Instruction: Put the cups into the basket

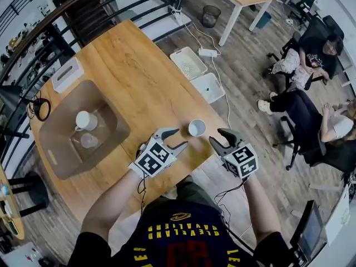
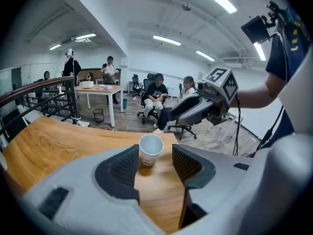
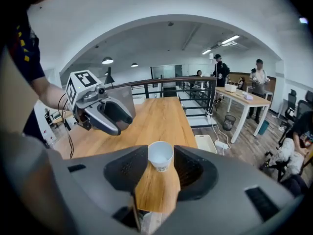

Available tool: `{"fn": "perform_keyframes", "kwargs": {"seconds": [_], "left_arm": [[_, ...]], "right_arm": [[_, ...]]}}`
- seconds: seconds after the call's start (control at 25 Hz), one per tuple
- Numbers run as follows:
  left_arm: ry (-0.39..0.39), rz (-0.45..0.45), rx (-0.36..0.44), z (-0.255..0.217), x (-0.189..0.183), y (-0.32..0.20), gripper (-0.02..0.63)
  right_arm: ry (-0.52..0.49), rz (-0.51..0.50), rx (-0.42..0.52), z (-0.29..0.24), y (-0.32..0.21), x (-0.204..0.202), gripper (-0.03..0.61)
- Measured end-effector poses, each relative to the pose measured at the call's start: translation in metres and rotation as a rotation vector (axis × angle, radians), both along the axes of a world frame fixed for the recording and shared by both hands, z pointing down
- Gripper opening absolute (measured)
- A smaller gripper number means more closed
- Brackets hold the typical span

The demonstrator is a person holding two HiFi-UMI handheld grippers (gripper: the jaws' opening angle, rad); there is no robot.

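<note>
White paper cup (image 1: 196, 128) upright on the wooden surface (image 1: 133, 77), near its front edge, between the two grippers. Left gripper (image 1: 178, 139): fingers spread apart, holding nothing, tips just left of the paper cup. In the left gripper view the cup stands just past the tips, untouched. Right gripper (image 1: 218, 138): fingers also apart and empty, just right of the paper cup. In the right gripper view the pads are clear of it. Basket (image 1: 53, 135) sits well to the left on the surface, with a white cup (image 1: 85, 120) and a clear cup (image 1: 89, 141) inside.
</note>
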State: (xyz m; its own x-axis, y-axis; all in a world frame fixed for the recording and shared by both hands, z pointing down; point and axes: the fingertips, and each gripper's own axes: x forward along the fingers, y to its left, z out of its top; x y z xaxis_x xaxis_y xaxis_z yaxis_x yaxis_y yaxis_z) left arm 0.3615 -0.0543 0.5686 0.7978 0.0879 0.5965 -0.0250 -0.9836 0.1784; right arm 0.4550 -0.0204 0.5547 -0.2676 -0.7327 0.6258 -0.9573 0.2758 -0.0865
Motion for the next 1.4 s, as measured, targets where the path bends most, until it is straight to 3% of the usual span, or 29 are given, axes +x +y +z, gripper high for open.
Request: {"fn": "perform_keyframes", "kwargs": {"seconds": [0.2,0.32,0.48,0.68,0.88,1.4], "left_arm": [[-0.132,0.085,0.041,0.054,0.014,-0.002,0.201],[-0.181,0.145,0.083,0.079,0.02,-0.003,0.201],[-0.221,0.224,0.115,0.101,0.03,-0.001,0.204],[-0.249,0.299,0.169,0.112,0.038,-0.001,0.204],[-0.241,0.318,0.168,0.109,0.043,-0.005,0.204],[-0.231,0.28,0.15,0.094,0.032,-0.01,0.204]], "right_arm": [[0.046,-0.166,-0.1,0.042,-0.01,-0.011,0.163],[0.139,-0.273,-0.156,0.066,-0.015,-0.007,0.164],[0.249,-0.456,-0.211,0.092,-0.02,-0.005,0.166],[0.343,-0.628,-0.197,0.104,-0.026,-0.011,0.172],[0.351,-0.701,-0.166,0.101,-0.034,-0.02,0.176],[0.337,-0.752,-0.137,0.087,-0.039,-0.031,0.176]]}}
